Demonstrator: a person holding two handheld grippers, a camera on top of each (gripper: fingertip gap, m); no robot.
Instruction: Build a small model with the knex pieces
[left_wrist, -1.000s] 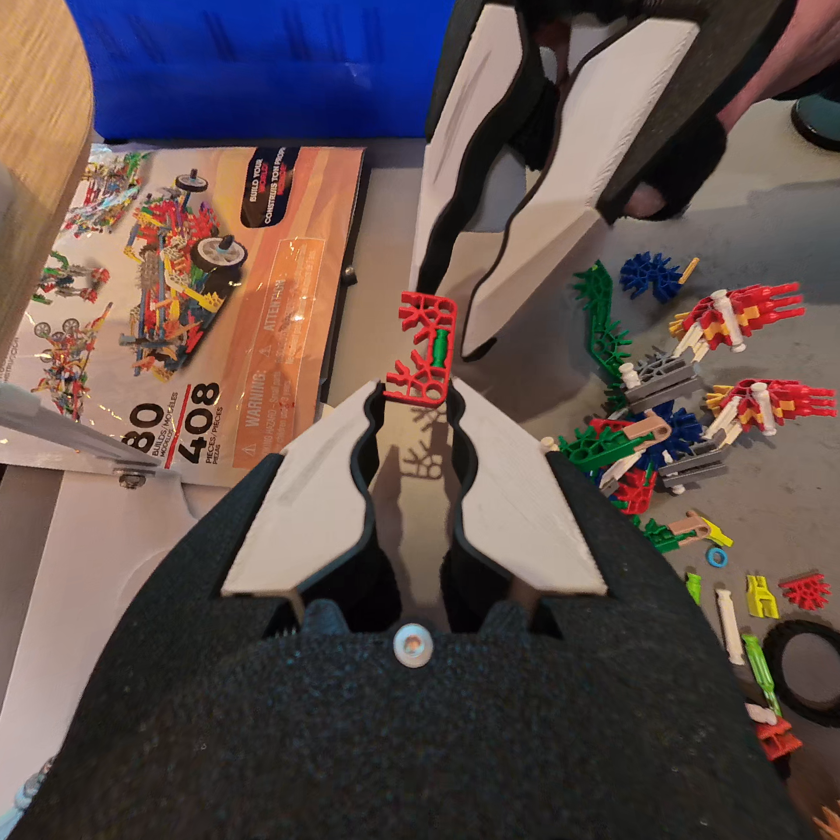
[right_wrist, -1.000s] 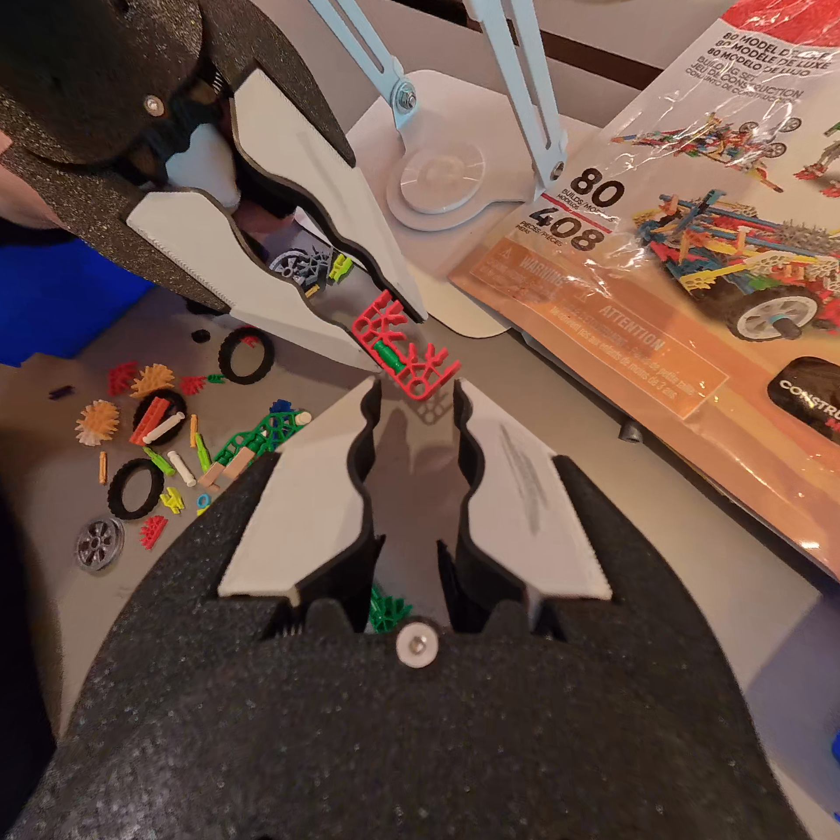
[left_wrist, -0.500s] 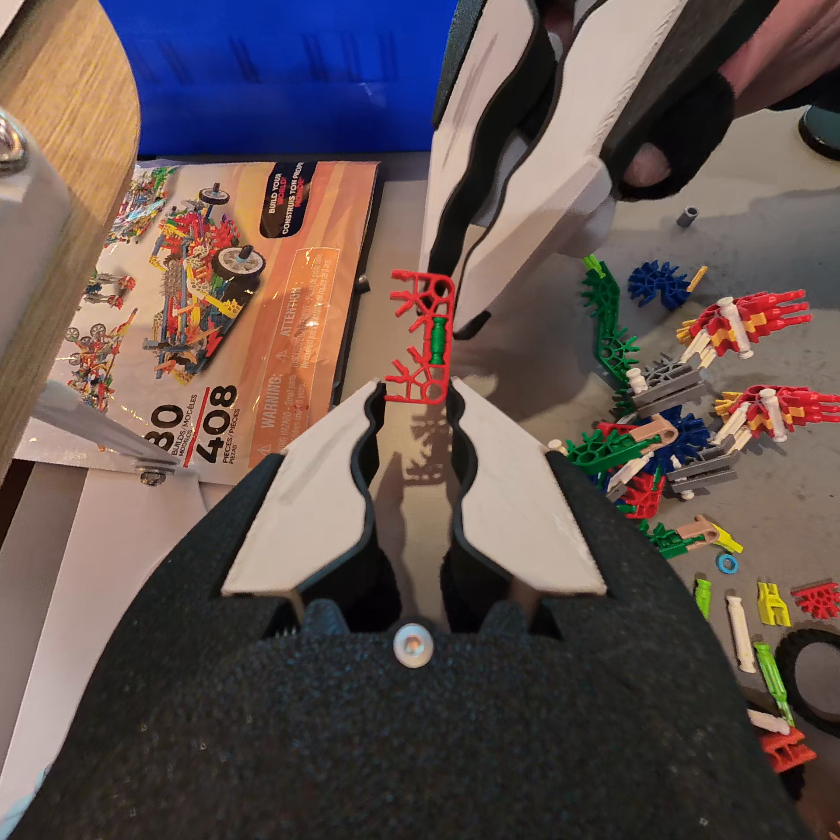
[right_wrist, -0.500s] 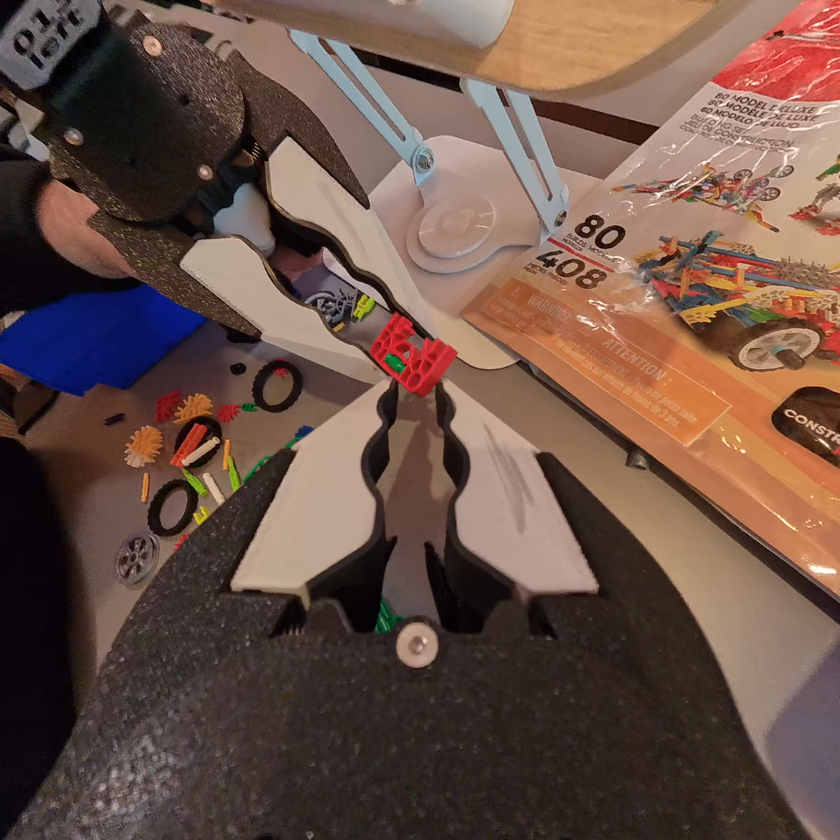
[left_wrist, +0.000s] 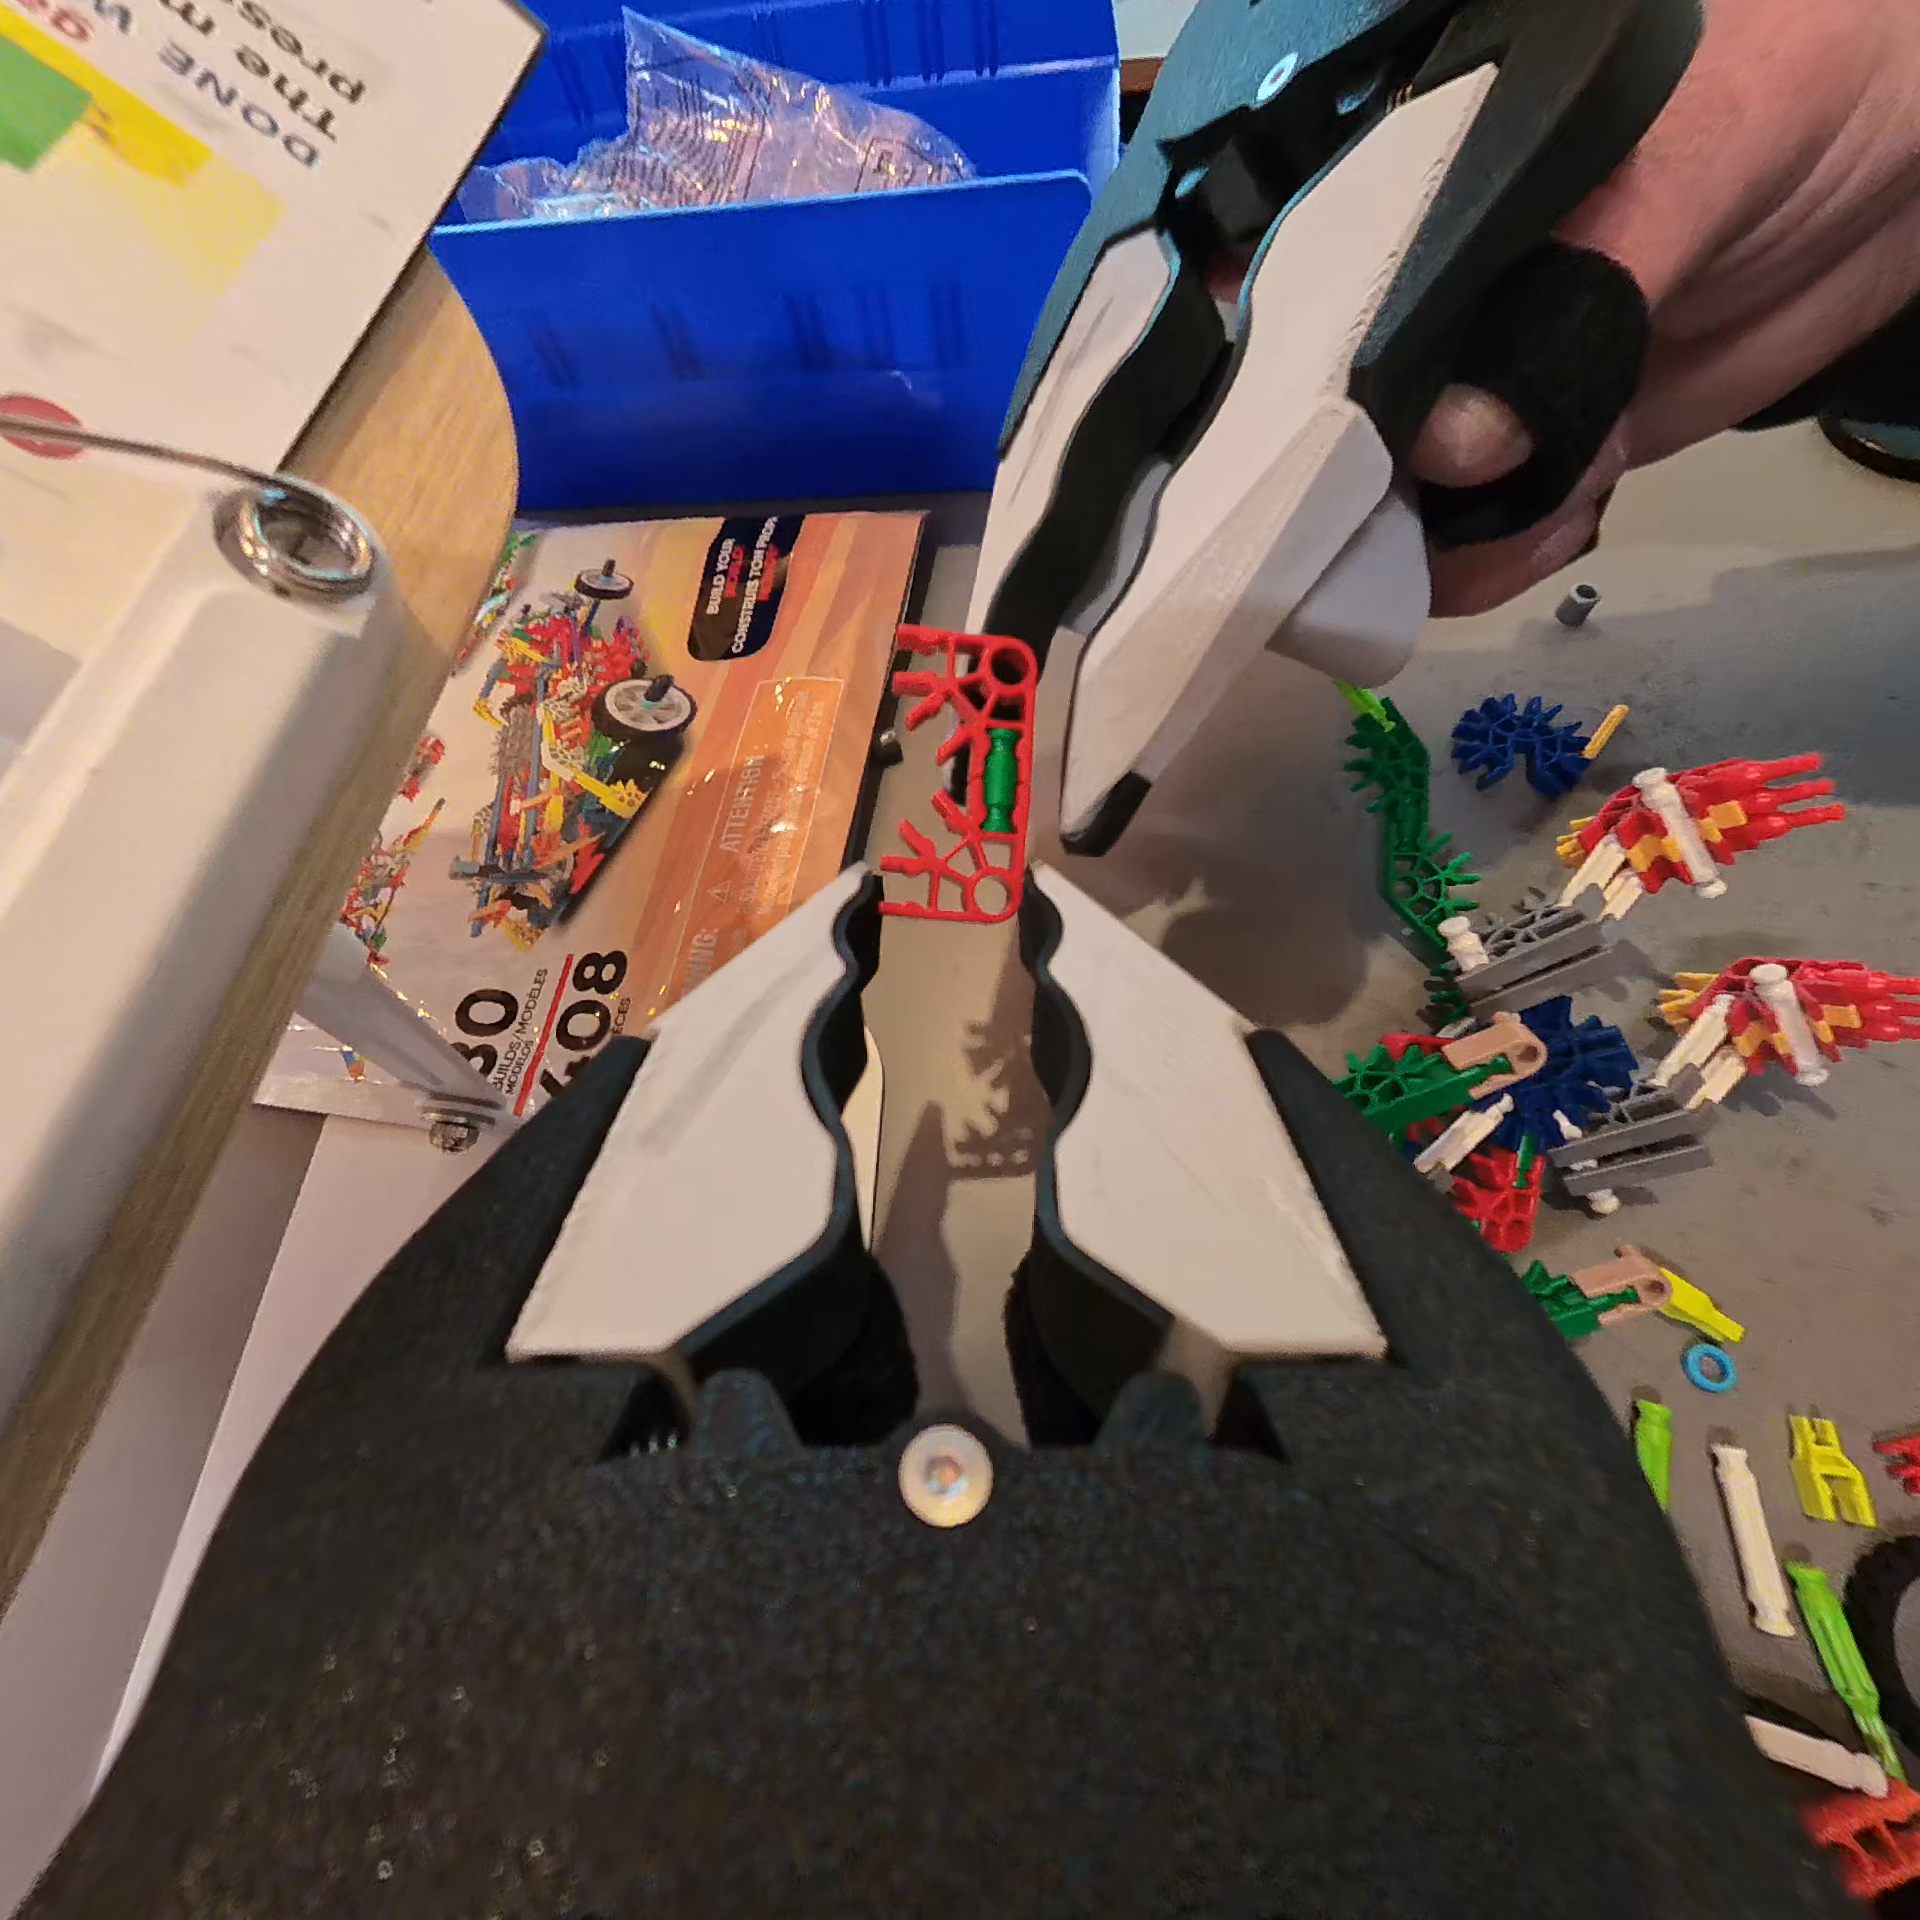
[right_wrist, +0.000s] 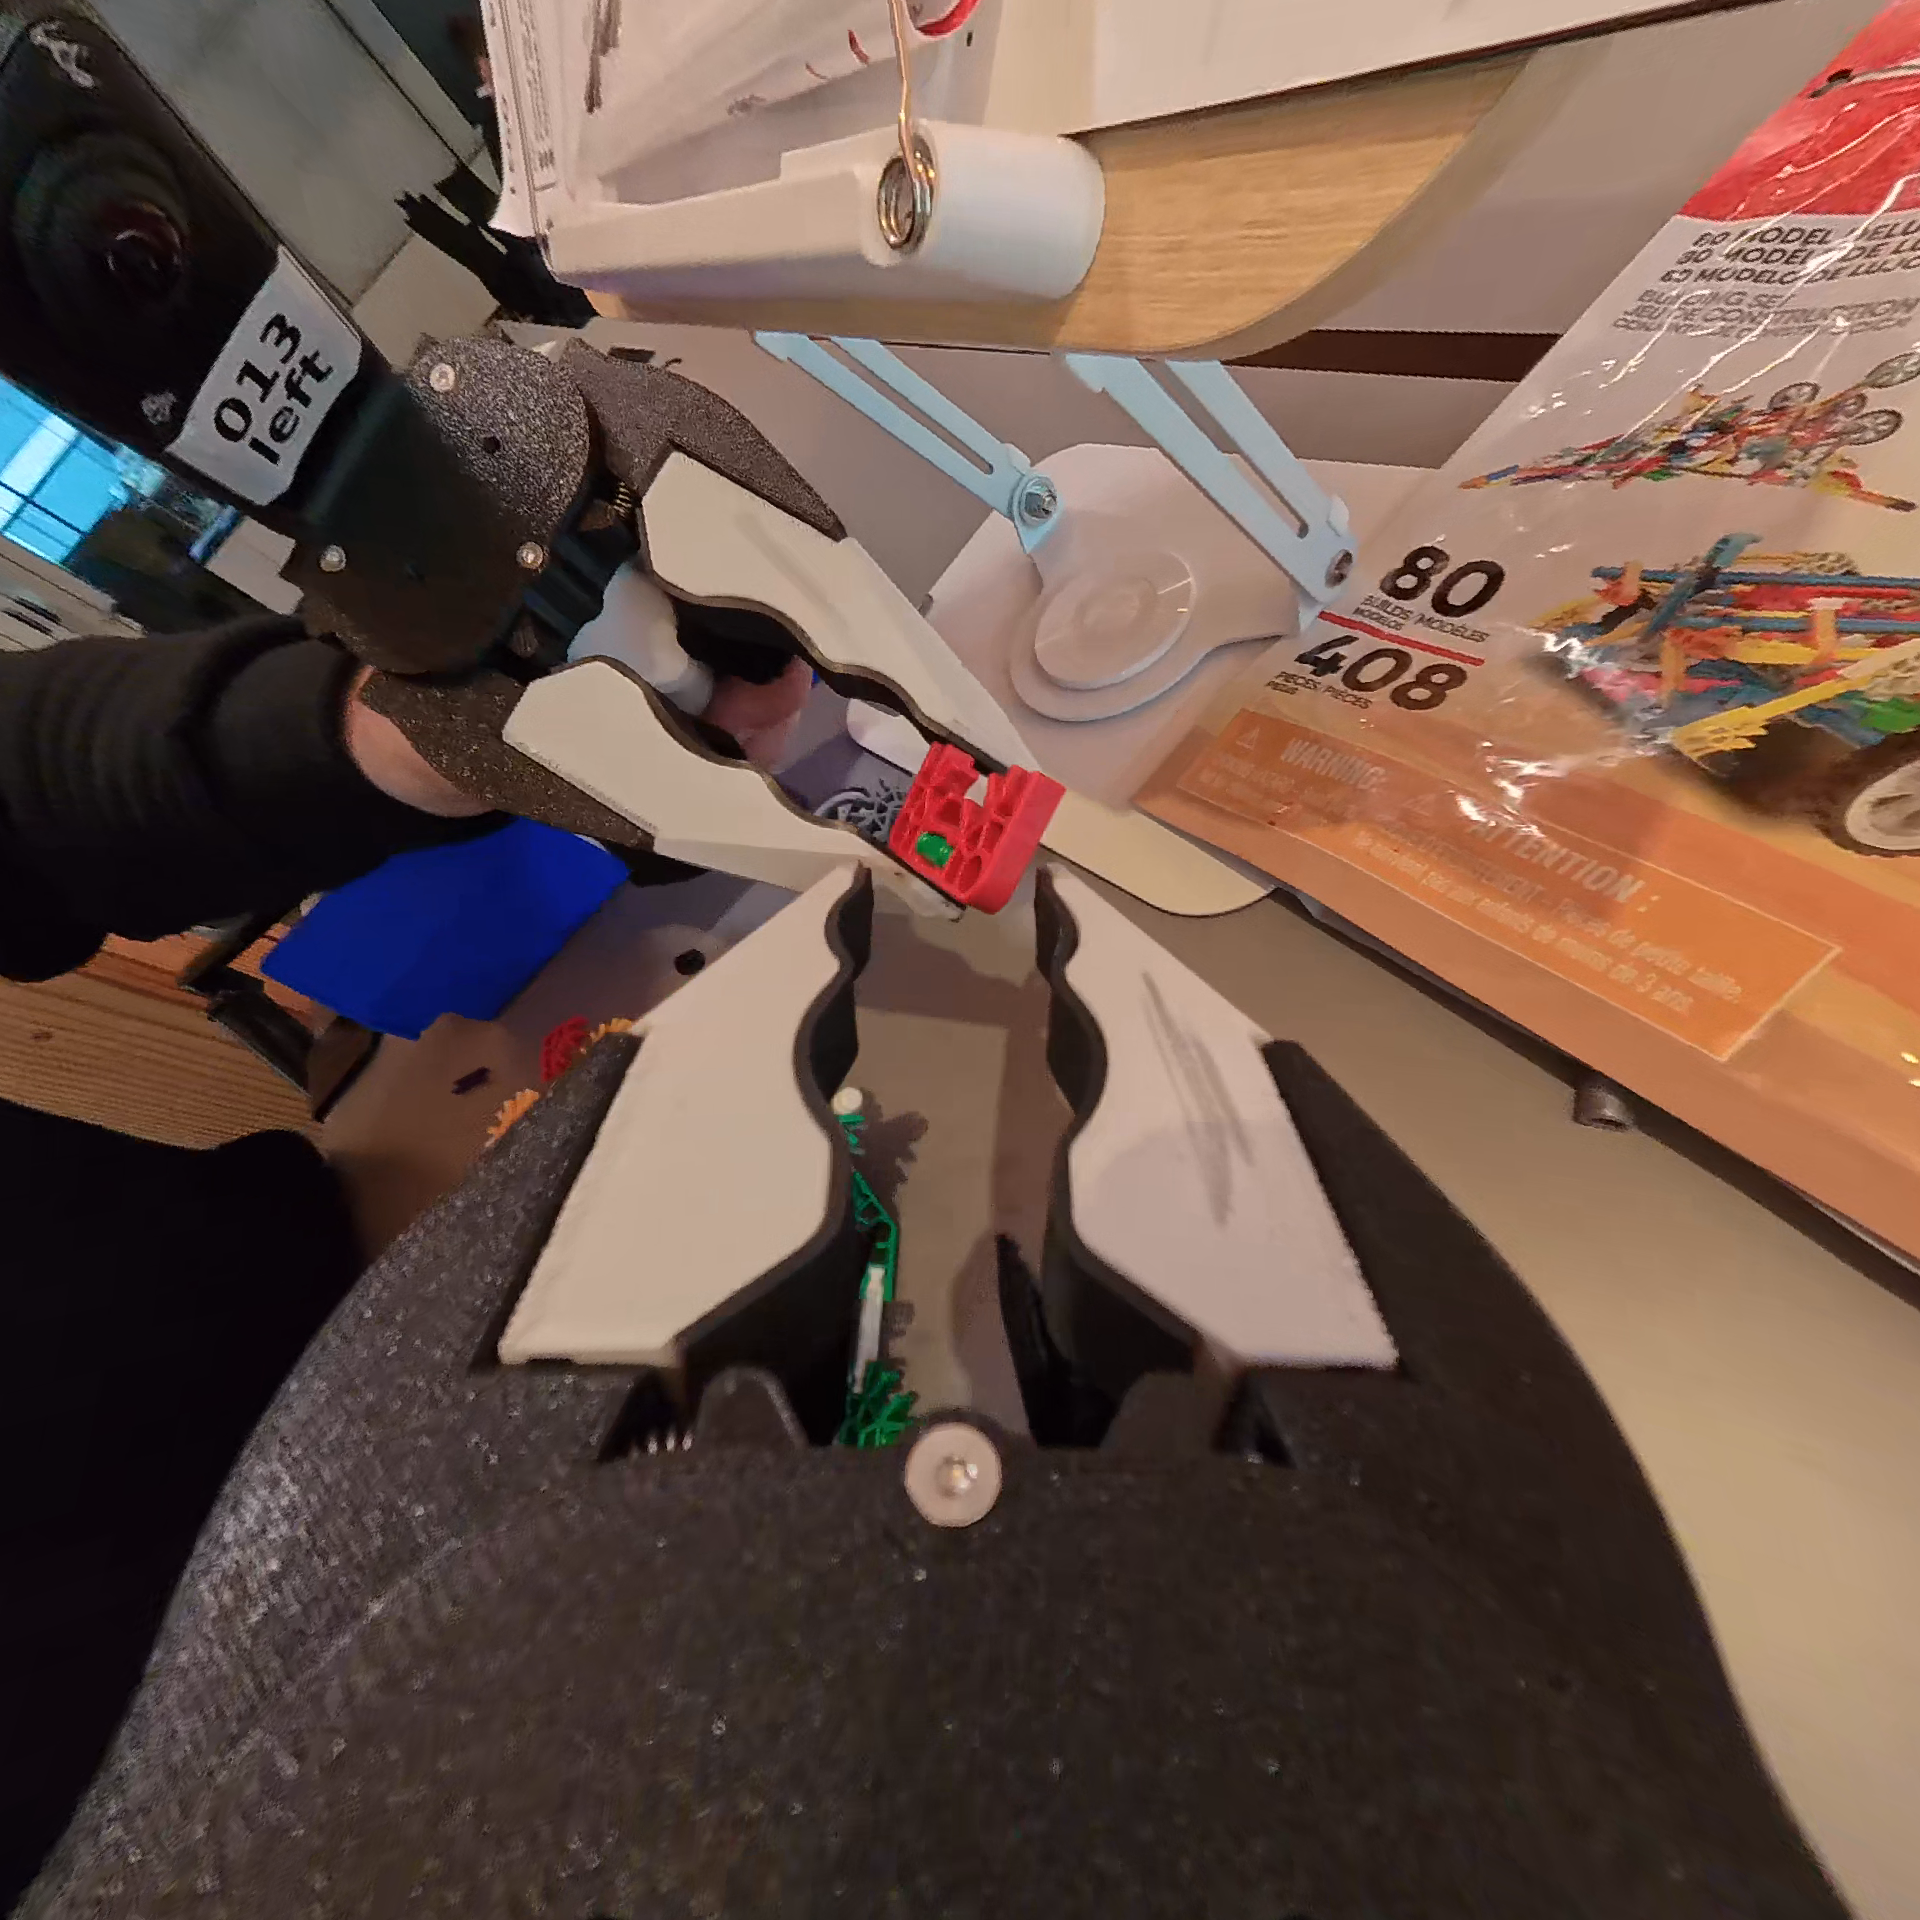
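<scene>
On the left lies an orange toy-set package (left_wrist: 665, 790) under a wood-edged board (left_wrist: 416, 540). At centre, the left gripper (left_wrist: 951, 894) is clamped on the lower end of a red connector piece (left_wrist: 966, 779) with a green rod (left_wrist: 1000, 792), held above the grey table (left_wrist: 1714, 665). The right gripper (left_wrist: 1081, 790) hangs just beside its upper end, jaws slightly apart. Loose colourful parts (left_wrist: 1558, 1018) lie at the right

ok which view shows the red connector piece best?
Left wrist view: the red connector piece faces the camera flat, its green rod visible. Right wrist view shows the piece edge-on between both grippers' tips.
</scene>
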